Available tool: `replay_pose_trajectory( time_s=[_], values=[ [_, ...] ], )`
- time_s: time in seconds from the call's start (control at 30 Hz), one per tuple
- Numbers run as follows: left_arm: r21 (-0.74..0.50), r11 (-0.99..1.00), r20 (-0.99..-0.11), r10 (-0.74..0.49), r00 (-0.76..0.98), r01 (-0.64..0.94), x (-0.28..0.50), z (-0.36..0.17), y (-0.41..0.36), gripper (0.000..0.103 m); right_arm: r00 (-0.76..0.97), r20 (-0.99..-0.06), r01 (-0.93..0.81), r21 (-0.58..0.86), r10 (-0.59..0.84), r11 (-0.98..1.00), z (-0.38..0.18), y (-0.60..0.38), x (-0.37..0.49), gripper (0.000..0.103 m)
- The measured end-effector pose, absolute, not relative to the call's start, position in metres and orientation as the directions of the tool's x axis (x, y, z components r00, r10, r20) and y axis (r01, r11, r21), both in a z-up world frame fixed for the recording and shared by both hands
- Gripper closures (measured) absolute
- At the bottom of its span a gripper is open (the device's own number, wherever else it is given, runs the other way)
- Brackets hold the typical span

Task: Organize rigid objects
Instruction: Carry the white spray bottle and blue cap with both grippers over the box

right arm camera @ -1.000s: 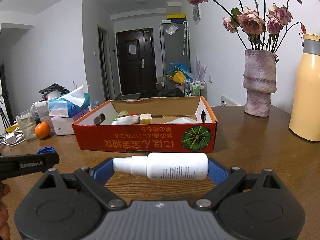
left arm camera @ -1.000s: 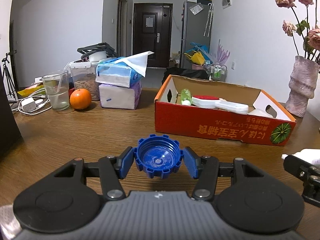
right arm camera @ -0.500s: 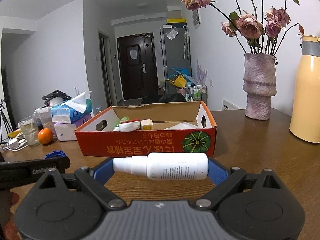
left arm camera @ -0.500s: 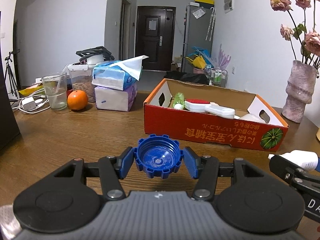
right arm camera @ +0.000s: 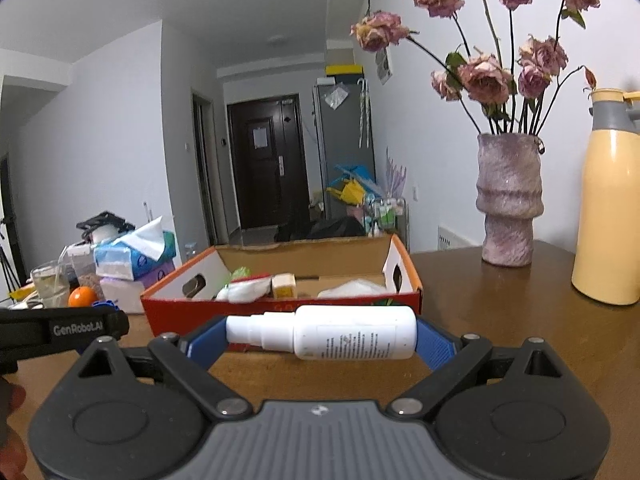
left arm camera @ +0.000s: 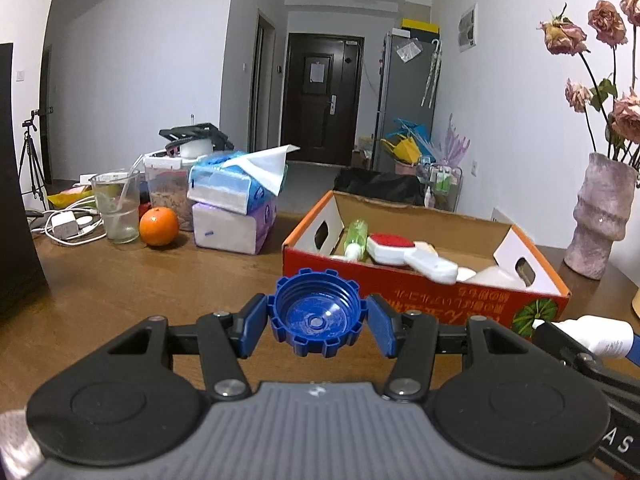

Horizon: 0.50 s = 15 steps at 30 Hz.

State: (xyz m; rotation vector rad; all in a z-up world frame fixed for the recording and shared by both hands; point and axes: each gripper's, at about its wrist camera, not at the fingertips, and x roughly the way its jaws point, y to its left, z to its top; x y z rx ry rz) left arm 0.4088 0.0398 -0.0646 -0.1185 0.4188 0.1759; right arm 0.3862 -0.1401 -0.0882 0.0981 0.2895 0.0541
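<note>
L tool: blue pads closed against both sides of blue ribbed cap, open side facing cam. Cap held above wooden table, just short of near wall of red cardboard box.

R tool: pads set wide, clamped on the two ends of white spray bottle, which lies crosswise, nozzle toward the left, printed label facing cam. Bottle held above table, close to box front wall. In L view, bottle tip and R tool arm show at lower right edge.

Box contents: green bottle, white brush w/ red face, other white items; small yellow pack seen from R cam.

Elsewhere on table: orange, glass w/ straw, stacked tissue packs, pink vase w/ dried roses, yellow thermos.
</note>
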Motion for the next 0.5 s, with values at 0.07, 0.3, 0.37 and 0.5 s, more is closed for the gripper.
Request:
replay_pose_trajectory(
  time_s=[0.07,0.3,0.37,0.5],
  values=[
    [-0.08,0.977,-0.413,0.15,0.898,-0.2,0.414,-0.064,0.038,0.047,0.962,-0.266,-0.035,0.114,0.065,0.993,-0.089,-0.143,0.39,0.006],
    [-0.087,0.973,-0.402,0.161,0.901,-0.213,0.432,-0.06,0.034,0.047,0.969,-0.243,-0.007,0.121,0.037,0.993,-0.088,-0.15,0.408,0.006],
    [-0.09,0.973,-0.396,0.159,0.904,-0.211,0.436,-0.059,0.033,0.047,0.971,-0.236,-0.004,0.123,0.033,0.992,-0.087,-0.151,0.412,0.006],
    [-0.097,0.974,-0.387,0.152,0.909,-0.204,0.447,-0.057,0.032,0.047,0.973,-0.228,-0.009,0.126,0.037,0.992,-0.085,-0.152,0.421,0.006]
  ],
)
